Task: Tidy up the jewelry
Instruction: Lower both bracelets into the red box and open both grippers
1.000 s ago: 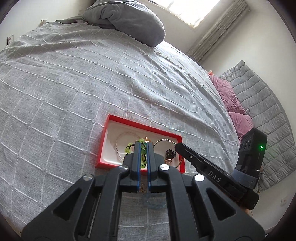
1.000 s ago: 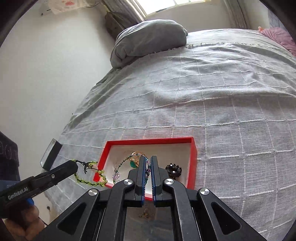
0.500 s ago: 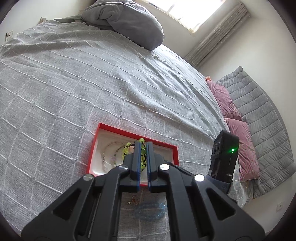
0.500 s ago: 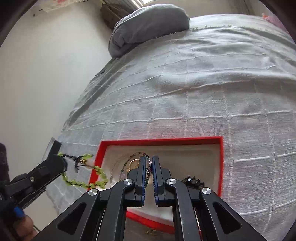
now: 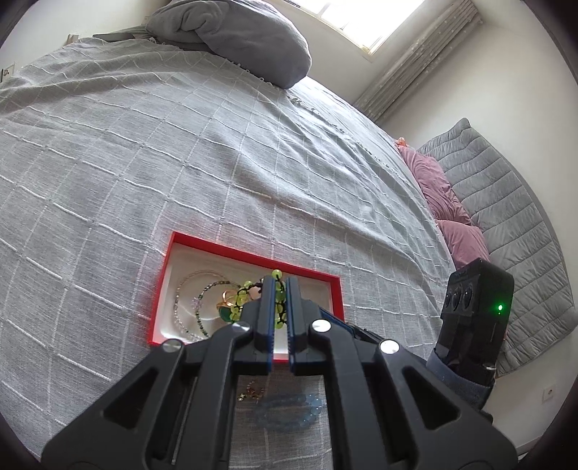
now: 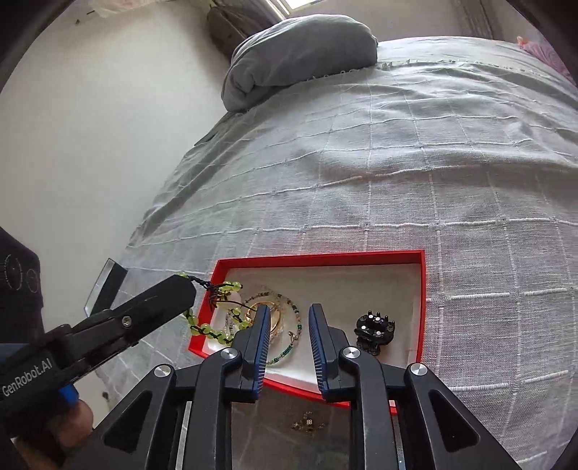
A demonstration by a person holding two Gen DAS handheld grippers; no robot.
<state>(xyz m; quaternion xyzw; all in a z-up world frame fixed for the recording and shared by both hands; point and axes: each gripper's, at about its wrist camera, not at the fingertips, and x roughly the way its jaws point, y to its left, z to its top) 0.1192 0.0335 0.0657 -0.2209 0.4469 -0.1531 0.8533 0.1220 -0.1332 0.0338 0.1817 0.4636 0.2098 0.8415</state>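
Clamping a green bead bracelet (image 6: 213,318), the left tool (image 5: 279,289) held it over the red tray's (image 6: 421,289) left edge on the bed (image 6: 433,162); the right tool (image 6: 289,318) hovered above the tray, fingers apart.

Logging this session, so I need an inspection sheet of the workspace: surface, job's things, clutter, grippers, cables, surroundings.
Surface: grey checked bedspread, creased.
Job's things: red shallow tray with white lining holding thin beaded necklaces, a gold ring with green stone and a black studded hair claw; green bead bracelet on black cord hanging at the tray's left rim; pale blue bead bracelet and small gold trinket on the bedspread outside the tray.
Clutter: nothing seen.
Grippers: left gripper shut on the green bracelet; right gripper open above the tray.
Cables: nothing seen.
Surroundings: grey pillow, pink cushions, window.
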